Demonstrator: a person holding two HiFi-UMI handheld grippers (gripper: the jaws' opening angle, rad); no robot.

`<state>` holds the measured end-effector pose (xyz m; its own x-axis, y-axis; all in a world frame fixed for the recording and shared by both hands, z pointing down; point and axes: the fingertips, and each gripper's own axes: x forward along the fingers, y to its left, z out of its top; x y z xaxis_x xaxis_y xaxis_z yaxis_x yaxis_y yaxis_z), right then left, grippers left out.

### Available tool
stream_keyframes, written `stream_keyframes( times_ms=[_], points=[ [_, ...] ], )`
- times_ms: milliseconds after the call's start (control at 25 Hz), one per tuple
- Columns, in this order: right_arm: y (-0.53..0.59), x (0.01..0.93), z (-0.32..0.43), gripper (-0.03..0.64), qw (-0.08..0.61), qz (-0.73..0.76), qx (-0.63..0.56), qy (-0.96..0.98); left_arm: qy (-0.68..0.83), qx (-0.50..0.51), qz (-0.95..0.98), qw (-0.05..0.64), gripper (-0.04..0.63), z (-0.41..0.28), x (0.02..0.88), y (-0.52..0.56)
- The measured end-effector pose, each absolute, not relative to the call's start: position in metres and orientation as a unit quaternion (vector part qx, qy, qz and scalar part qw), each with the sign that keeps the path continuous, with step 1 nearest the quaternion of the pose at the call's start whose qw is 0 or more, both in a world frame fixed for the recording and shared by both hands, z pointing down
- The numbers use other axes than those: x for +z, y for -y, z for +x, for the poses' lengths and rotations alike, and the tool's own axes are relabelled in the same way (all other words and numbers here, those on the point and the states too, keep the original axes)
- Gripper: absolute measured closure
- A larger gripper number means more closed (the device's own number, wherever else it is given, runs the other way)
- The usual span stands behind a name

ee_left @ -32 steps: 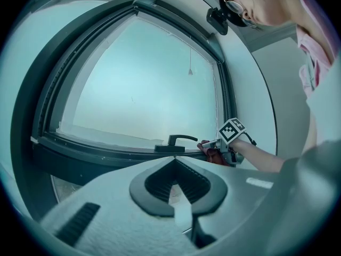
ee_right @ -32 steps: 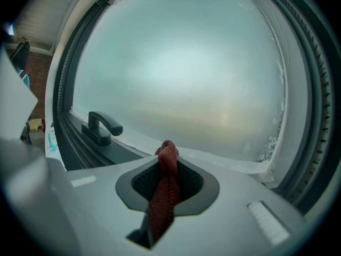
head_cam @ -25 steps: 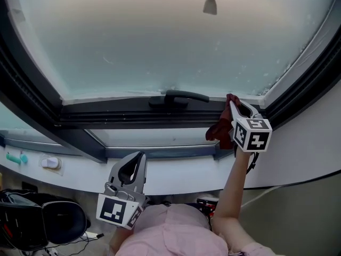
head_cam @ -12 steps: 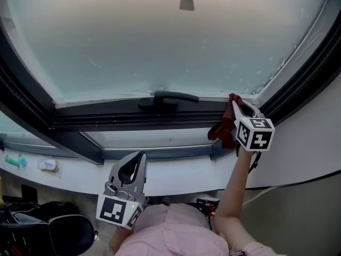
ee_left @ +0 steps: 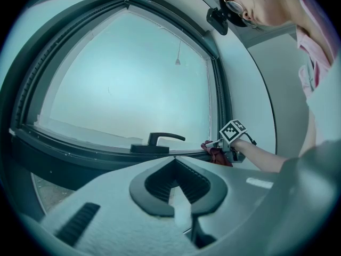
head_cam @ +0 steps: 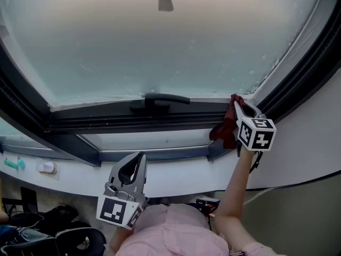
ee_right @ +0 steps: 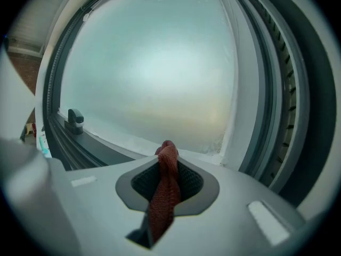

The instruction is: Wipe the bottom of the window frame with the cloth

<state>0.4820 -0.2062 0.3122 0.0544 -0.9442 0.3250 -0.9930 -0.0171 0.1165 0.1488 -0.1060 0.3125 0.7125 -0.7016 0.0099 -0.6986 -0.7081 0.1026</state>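
My right gripper (head_cam: 237,107) clamped on dark red cloth (head_cam: 222,128), cloth twisted between jaws. Cloth bunch pressed against bottom window frame (head_cam: 106,122) at right corner, well right of black handle (head_cam: 160,98). My left gripper (head_cam: 137,161) low, before white sill (head_cam: 181,172), jaws together, nothing between.

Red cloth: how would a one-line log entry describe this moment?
right gripper: shut on red cloth, at right end of bottom window frame | left gripper: shut, empty, held low

A bunched dark red cloth (head_cam: 225,126) hangs at the dark window frame (head_cam: 133,122), bottom right corner.
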Motion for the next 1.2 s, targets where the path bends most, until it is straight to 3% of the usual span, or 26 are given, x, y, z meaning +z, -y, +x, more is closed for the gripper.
stream_keyframes(
  times_ms=[720, 1200],
  points=[
    [0.208, 0.319, 0.509, 0.568, 0.195, 0.719, 0.092, 0.661, 0.377, -0.017, 0.924, 0.058, 0.597, 0.147, 0.312, 0.109],
    [0.208, 0.313, 0.507, 0.568, 0.167, 0.725, 0.075, 0.664, 0.363, 0.041, 0.928, 0.066, 0.598, 0.148, 0.334, 0.109]
  ],
)
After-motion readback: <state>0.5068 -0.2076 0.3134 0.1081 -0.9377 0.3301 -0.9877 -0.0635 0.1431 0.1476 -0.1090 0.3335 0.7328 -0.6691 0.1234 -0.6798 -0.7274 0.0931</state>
